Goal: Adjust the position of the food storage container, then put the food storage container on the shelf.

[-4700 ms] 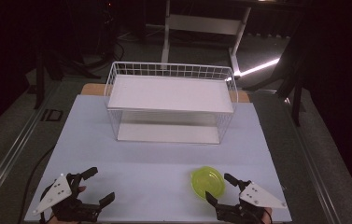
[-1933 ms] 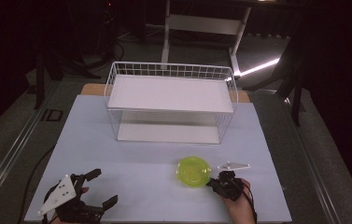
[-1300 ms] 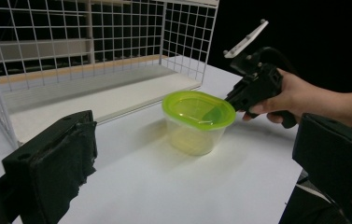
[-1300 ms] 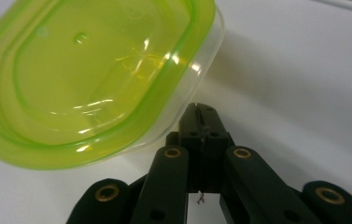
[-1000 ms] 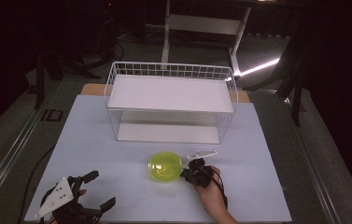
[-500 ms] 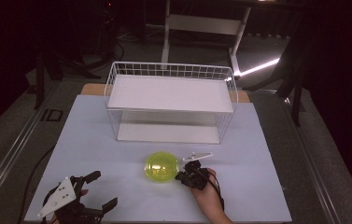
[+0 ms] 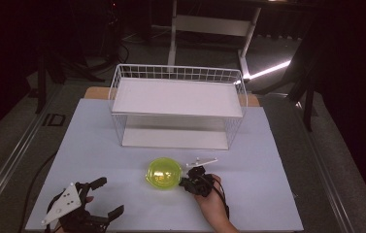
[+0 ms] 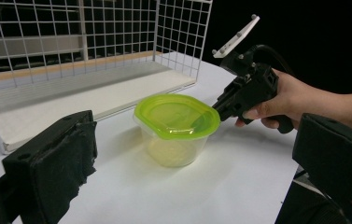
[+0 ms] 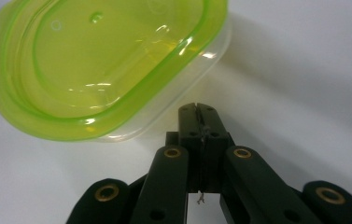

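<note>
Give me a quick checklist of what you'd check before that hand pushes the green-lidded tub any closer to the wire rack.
1. Lid seated flat on the tub: ok.
2. Right gripper jaws closed, tip against the tub's side: ok.
3. Tub upright on the table: ok.
4. Path to the wire rack free of other things: ok.
5. Left gripper open and well apart from the tub: ok.
6. Whether the tub clears the rack's lower opening: cannot tell.
</note>
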### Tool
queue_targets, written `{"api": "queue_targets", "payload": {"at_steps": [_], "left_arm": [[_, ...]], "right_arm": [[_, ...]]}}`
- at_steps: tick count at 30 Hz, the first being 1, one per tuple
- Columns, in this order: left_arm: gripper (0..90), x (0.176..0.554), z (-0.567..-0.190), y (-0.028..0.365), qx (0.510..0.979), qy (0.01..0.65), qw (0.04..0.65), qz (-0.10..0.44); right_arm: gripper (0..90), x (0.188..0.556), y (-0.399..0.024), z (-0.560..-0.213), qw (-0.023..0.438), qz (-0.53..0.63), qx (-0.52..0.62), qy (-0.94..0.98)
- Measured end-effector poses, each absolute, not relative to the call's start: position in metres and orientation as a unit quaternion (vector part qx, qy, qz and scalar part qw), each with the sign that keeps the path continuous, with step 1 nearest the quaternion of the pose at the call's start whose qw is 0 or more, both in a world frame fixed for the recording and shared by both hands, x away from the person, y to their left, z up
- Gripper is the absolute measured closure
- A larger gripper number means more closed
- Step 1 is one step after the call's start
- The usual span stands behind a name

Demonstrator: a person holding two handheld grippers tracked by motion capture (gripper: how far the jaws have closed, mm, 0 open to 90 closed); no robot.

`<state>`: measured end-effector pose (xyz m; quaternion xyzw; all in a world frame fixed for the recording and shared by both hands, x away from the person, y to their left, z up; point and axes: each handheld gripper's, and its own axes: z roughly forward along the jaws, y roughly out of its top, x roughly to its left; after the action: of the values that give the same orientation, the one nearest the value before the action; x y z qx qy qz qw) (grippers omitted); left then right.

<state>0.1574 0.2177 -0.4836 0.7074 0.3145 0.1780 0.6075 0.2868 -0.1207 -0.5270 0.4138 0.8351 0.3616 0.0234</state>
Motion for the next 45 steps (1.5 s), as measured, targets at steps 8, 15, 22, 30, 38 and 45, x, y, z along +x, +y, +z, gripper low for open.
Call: {"api": "queue_targets", "payload": {"at_steps": [8,15,22,30,38,45], "left_arm": [[0.8,0.158,-0.485,0.215,0.712,0.311,0.602,0.184],[0.8,0.164,-0.477,0.213,0.717,0.300,0.598,0.192],[0.8,0.173,-0.462,0.203,0.749,0.296,0.567,0.176],[0.7,0.191,-0.444,0.190,0.752,0.298,0.562,0.176],[0.8,0.220,-0.445,0.185,0.745,0.317,0.572,0.133],[0.8,0.244,-0.454,0.177,0.749,0.333,0.566,0.091]], "right_arm": [[75.8,0.273,-0.143,-0.510,0.058,0.379,0.415,0.825],[39.1,0.249,-0.166,-0.482,0.115,0.417,0.401,0.808],[13.8,0.231,-0.169,-0.460,0.120,0.471,0.367,0.793],[15.4,0.233,-0.162,-0.454,0.136,0.488,0.356,0.785],[21.1,0.244,-0.164,-0.451,0.151,0.508,0.357,0.769],[13.6,0.256,-0.157,-0.449,0.137,0.500,0.381,0.766]]}}
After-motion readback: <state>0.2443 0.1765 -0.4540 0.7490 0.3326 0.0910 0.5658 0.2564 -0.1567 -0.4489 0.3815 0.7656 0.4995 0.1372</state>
